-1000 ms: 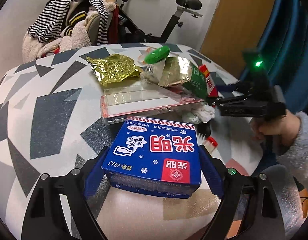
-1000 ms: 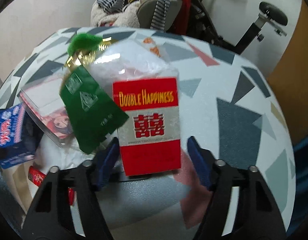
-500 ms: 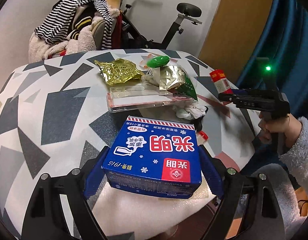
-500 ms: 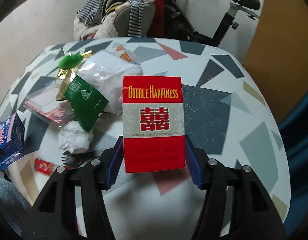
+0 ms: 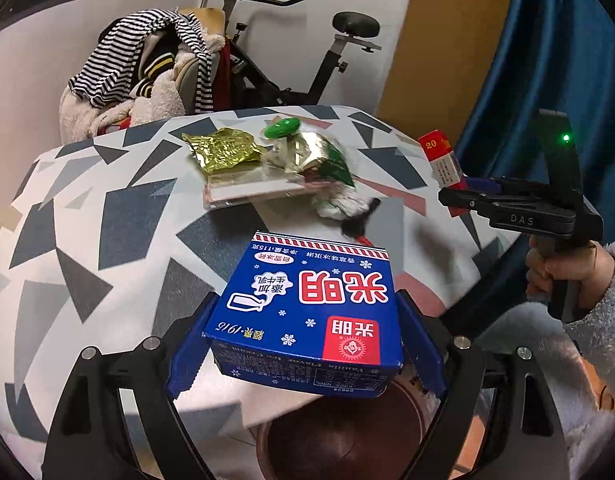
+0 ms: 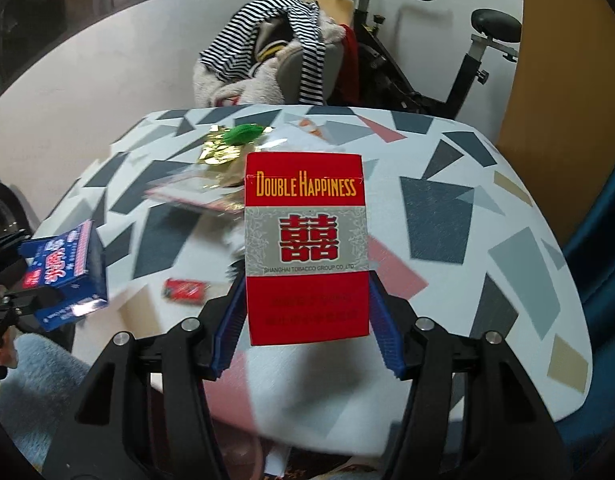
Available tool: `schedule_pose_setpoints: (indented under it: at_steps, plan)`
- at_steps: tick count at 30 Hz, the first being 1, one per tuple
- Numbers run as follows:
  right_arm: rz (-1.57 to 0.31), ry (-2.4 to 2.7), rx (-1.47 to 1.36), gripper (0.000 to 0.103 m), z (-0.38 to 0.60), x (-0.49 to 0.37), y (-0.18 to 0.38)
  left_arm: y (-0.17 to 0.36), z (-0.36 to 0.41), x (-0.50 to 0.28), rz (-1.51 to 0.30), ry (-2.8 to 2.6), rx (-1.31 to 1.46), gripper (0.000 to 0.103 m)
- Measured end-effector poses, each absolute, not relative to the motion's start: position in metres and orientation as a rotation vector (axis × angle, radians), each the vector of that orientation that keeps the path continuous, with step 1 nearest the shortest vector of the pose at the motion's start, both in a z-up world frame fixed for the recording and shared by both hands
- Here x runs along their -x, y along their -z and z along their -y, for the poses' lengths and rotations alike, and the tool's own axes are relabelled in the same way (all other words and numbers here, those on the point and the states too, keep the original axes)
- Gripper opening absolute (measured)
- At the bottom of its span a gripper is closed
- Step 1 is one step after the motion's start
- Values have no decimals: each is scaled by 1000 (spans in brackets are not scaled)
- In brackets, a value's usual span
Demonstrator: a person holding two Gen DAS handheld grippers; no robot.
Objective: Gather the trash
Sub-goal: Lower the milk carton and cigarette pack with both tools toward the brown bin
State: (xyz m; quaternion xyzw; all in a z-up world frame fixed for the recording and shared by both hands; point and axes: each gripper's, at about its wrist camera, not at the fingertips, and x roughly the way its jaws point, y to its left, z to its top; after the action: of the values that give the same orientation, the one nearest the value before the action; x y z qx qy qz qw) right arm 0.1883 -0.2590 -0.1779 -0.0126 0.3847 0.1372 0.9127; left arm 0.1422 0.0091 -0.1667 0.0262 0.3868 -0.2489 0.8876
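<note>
Glossy cardboard carton (image 5: 307, 304), crinkled gold foil wrapper (image 5: 221, 152), matt tablecloth (image 5: 107, 240).

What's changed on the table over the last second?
Both grippers pulled back toward the near table edge: the left gripper carrying the blue carton, the right gripper lifting the red cigarette pack off the pile. Grips unchanged; remaining wrappers stayed put.

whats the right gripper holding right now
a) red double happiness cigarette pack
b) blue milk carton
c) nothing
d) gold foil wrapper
a: the right gripper has its blue pads pressed on both sides of the red cigarette pack, lifted off the table; the blue carton sits in the left gripper.
</note>
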Motion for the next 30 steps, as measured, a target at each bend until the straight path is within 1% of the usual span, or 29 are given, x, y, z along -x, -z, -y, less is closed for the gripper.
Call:
schedule_pose_setpoints:
  at_steps: [6, 13, 17, 21, 26, 30]
  plan:
    - [-780, -331, -2, 59, 252, -149, 179, 172, -5, -101, -801, 546, -67, 84]
    - [-788, -380, -27, 59, 240, -98, 198, 199, -3, -56, -840, 565, -72, 84]
    - [-808, -402, -36, 59, 231, -75, 215, 224, 6, -32, -882, 583, -138, 84]
    - [-835, -438, -70, 59, 226, -62, 234, 259, 16, -22, -961, 599, -250, 84]
    - [-909, -469, -28, 59, 213, -53, 260, 304, 23, -28, -1074, 614, -325, 84]
    - [-940, -469, -7, 59, 211, -59, 269, 339, 27, -42, -1156, 603, -371, 84]
